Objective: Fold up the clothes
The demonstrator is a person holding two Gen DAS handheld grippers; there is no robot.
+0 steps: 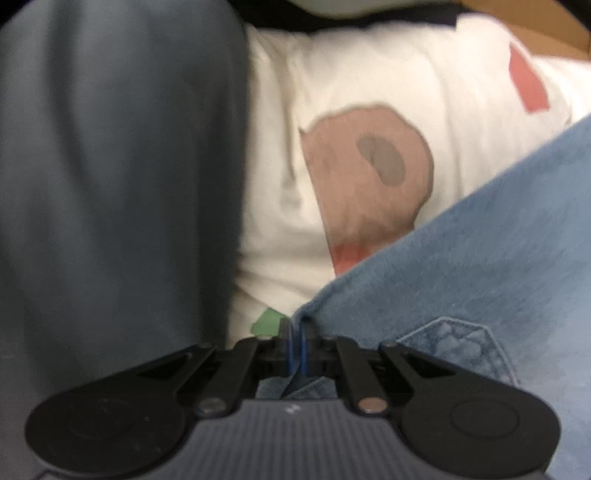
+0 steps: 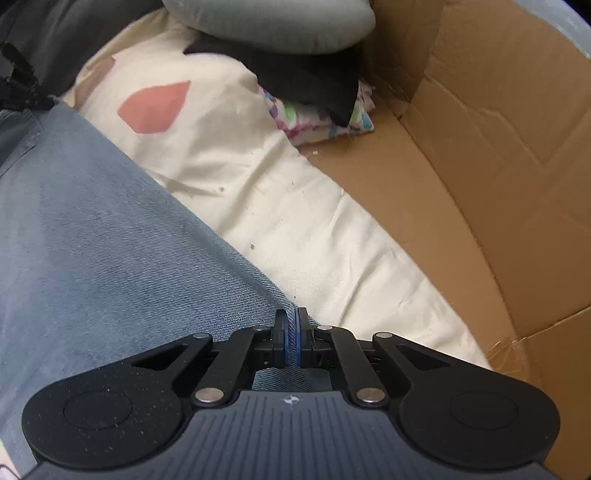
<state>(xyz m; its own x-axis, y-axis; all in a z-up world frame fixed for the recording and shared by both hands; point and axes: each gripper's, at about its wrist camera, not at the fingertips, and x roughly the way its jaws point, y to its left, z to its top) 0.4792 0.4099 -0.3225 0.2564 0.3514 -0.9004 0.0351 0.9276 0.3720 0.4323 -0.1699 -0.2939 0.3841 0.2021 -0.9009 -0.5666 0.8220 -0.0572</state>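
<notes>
A light blue denim garment [image 1: 461, 266] with a stitched pocket fills the lower right of the left wrist view. My left gripper [image 1: 295, 328] is shut on its edge, cloth pinched between the blue pads. In the right wrist view the same denim garment [image 2: 103, 236] spreads across the left half. My right gripper [image 2: 291, 325] is shut on its edge as well. Both grippers point steeply down at the cloth. Under the denim lies a cream sheet [image 2: 258, 192] printed with brown, red and green patches.
A grey cloth [image 1: 118, 166] covers the left of the left wrist view. An open cardboard box [image 2: 480, 166] stands to the right of the cream sheet. At the back lie a grey-green cushion [image 2: 280, 22], a dark folded garment [image 2: 310, 81] and a colourful patterned cloth [image 2: 321, 118].
</notes>
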